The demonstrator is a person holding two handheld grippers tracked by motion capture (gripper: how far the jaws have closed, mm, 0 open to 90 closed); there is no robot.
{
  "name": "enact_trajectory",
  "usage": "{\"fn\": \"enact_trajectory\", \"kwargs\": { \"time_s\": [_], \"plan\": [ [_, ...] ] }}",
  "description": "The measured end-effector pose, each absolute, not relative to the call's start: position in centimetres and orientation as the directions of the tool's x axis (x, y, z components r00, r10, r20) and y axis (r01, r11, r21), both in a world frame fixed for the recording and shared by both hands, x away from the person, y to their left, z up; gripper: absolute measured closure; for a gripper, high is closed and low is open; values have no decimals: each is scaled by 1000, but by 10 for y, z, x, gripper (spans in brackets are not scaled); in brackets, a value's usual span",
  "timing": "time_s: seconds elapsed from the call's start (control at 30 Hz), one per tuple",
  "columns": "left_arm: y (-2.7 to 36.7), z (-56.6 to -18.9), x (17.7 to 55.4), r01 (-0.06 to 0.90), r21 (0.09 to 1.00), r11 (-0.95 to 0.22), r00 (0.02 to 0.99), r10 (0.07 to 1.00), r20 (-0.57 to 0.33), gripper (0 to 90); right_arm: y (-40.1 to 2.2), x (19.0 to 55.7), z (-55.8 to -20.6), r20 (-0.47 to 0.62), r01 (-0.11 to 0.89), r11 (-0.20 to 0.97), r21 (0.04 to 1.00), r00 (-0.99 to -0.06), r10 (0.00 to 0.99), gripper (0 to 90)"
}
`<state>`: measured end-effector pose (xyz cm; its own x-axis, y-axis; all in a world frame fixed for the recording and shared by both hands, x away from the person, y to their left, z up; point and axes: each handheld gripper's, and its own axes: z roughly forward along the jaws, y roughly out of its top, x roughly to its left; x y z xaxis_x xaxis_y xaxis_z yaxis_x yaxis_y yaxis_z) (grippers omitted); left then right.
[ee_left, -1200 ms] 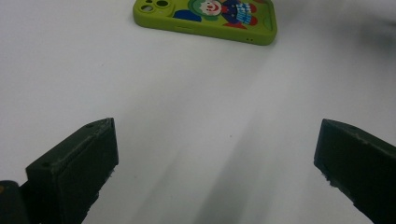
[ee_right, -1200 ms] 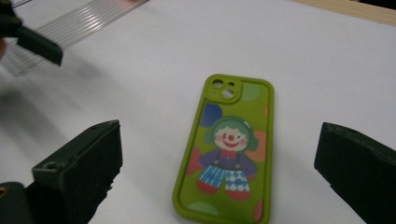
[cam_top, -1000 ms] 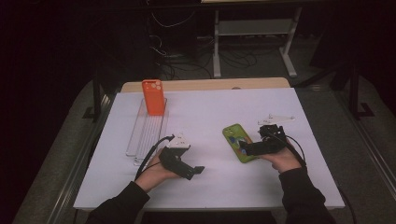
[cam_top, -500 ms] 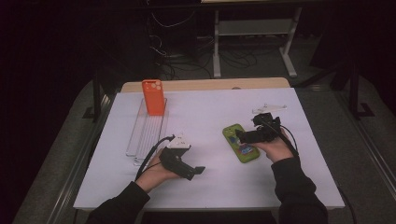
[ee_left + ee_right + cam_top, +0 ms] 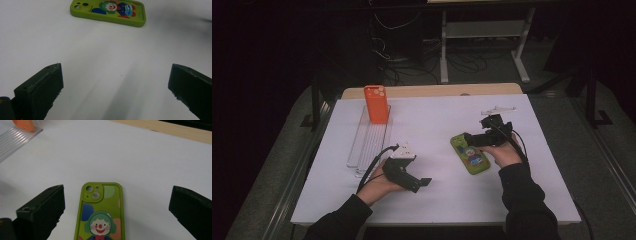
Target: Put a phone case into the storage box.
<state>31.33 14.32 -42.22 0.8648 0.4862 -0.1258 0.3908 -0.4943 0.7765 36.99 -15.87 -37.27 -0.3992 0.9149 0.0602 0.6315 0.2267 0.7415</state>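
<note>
Green phone case between the spread fingers of the right gripper

The right gripper (image 5: 117, 217) hangs over the green clown-print phone case (image 5: 101, 212), fingers spread either side without touching it; no writing is readable. Nearer the person than the case, the left gripper (image 5: 419, 184) rests on the white worktop (image 5: 437, 125), fingers apart, holding nothing.

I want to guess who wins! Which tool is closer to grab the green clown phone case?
Probably the right tool: it hangs open right over the green clown phone case. The left tool is open too, but farther away.
</note>
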Motion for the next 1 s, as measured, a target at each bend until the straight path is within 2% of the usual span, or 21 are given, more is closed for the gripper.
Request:
{"fn": "enact_trajectory", "kwargs": {
  "time_s": [1.0],
  "plan": [
    [143, -424, 314, 380, 765, -520, 873, 475, -111, 0, -142, 370, -421, 45, 779, 317, 542, -403, 914, 0]
  ]
}}
